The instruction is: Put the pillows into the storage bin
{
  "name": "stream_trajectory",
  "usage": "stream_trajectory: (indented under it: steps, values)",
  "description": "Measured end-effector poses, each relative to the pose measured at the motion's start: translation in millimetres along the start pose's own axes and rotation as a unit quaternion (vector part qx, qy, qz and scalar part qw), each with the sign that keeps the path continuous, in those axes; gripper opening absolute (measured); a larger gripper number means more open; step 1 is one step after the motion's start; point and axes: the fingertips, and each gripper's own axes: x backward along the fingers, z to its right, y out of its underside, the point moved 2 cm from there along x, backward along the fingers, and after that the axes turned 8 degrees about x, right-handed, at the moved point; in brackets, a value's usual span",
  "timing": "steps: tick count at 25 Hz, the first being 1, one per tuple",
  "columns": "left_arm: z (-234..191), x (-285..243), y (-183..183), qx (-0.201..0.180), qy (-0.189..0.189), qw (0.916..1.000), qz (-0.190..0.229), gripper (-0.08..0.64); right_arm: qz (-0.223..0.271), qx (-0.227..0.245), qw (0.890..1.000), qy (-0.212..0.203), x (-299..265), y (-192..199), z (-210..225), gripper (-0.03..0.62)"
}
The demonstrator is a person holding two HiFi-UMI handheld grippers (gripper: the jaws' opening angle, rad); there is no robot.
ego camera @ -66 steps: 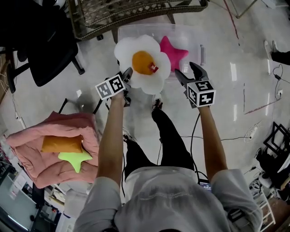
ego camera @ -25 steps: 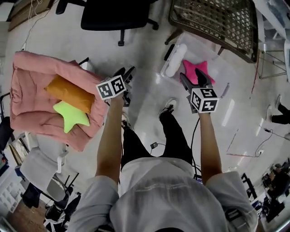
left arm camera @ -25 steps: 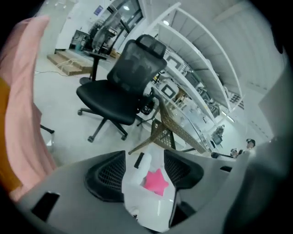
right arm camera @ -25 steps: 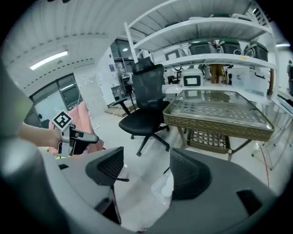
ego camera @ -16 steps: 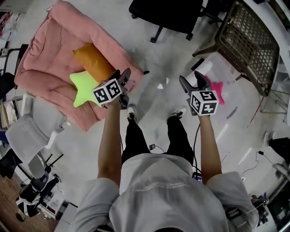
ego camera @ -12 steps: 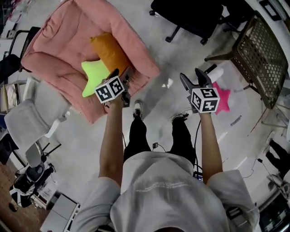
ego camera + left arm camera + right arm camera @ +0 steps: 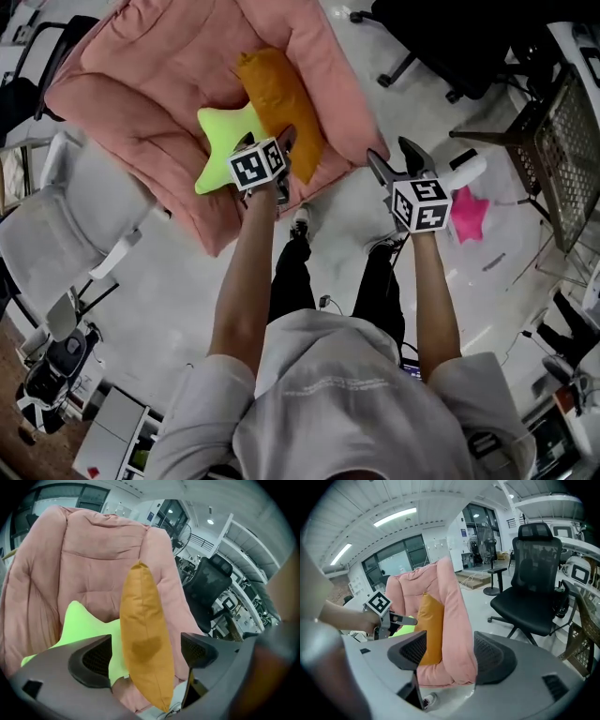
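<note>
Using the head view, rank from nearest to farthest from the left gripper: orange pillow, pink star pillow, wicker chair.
1. Orange pillow, directly ahead, upper middle.
2. Pink star pillow, off to the right.
3. Wicker chair, far right edge.

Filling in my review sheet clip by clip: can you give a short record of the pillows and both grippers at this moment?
left gripper: jaws opening, lined up on the orange pillow, not pressing it
right gripper: open, empty
orange pillow: on the pink armchair
green star pillow: beside it on the armchair
pink star pillow: off to the right, next to a white pillow
storage bin: hard to make out
</note>
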Motion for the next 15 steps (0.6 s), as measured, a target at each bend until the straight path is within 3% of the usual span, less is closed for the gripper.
stream_trajectory:
  steps: [3,9,15]
  values:
    - [-6,-22,-5,0.009,-0.009,0.9999,-0.004,0.474,-0.014,0.000,1.000,0.003,-14,1,-8,0.327]
    - [-5,-72,9,0.002,0.002,0.9987,-0.050,0.482,-0.038,-0.002,0.999,0.007,-36,8,-6,0.327]
    - [-3,-91,10,0.001,-0.002,0.9986,-0.053,0.478,-0.051,-0.008,0.999,0.008,-39,23,5,0.327]
